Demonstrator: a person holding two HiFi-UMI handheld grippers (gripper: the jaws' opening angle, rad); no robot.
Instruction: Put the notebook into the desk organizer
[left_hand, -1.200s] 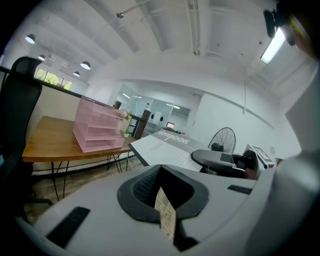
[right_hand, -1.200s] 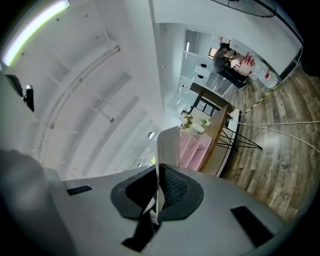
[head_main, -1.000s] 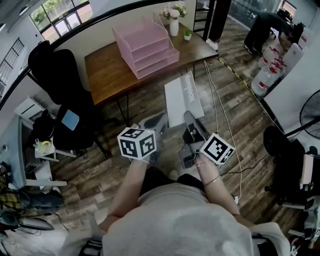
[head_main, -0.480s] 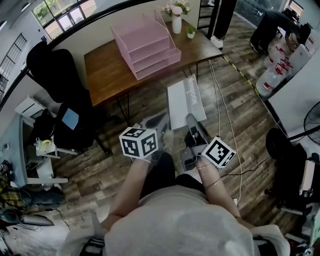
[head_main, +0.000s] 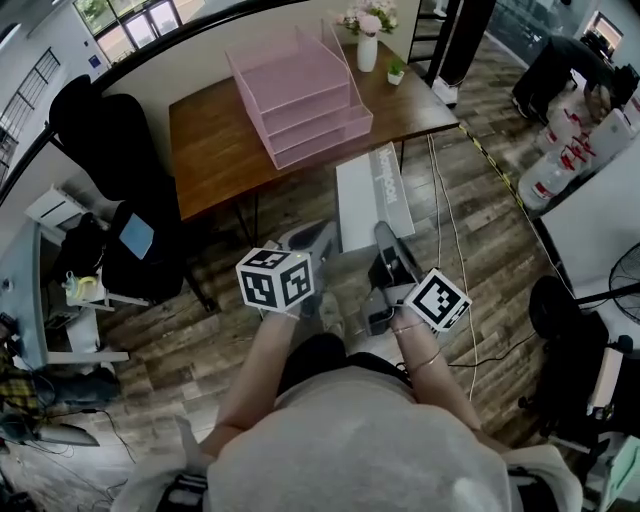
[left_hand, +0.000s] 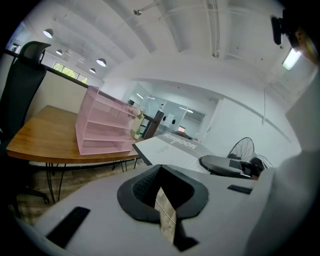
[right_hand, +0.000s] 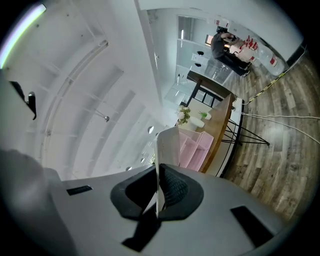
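Desk (head_main: 215, 150) bare left of the organizer (head_main: 300, 100); vase (head_main: 367, 50) and plant (head_main: 396, 72) flank its far right.

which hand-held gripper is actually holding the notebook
The right hand-held gripper: the white notebook sits edge-on, clamped between its jaws. The left hand-held gripper has nothing between its jaws; only floor shows there.

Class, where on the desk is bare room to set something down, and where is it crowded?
Bare wood lies left of the pink organizer and along the front edge of the desk. The far right corner is crowded: vase and plant.
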